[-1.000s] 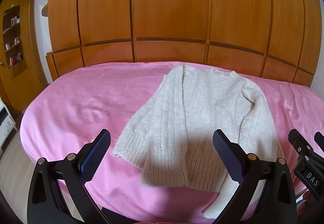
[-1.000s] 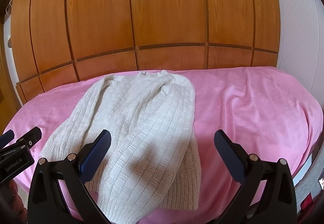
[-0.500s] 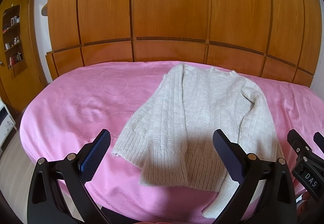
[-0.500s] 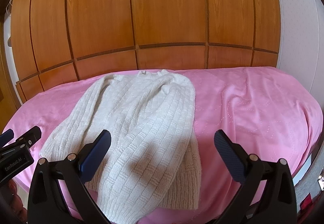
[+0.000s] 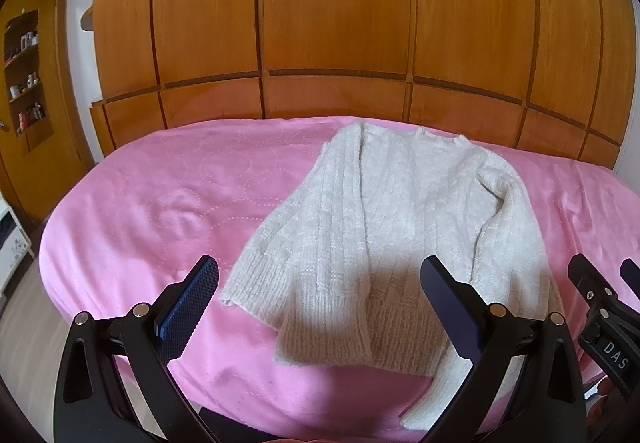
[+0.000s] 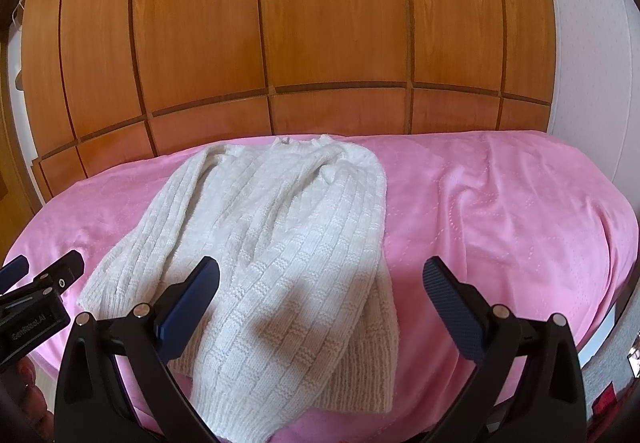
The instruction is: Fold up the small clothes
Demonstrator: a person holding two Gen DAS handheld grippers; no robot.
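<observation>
While both tongs hang above the near edge of the bed, nothing is yet gripped: the left tongs [image 5: 320, 299] stand wide apart and empty, and the right tongs [image 6: 320, 299] likewise gape wide with nothing between the pads. The cream cable-knit wool sweater [image 5: 384, 235] lies flat on the pink quilted bedspread [image 5: 160, 203], collar toward the orange wooden wardrobe panels [image 5: 332, 11], hem toward the operator, both sleeves lying inward over or along the body. Judged from this layout, the step in hand is a first grasp ahead of a fold. To do it well, each pair should descend on a hem corner or side edge, pinching every knit layer but not the bedspread beneath. The loose ribbed hem [image 6: 360, 371] is thick and stretchy; a shallow bite would likely slip. Both sides should lift together, keeping the sleeves tucked, to avoid skewing the fold.
</observation>
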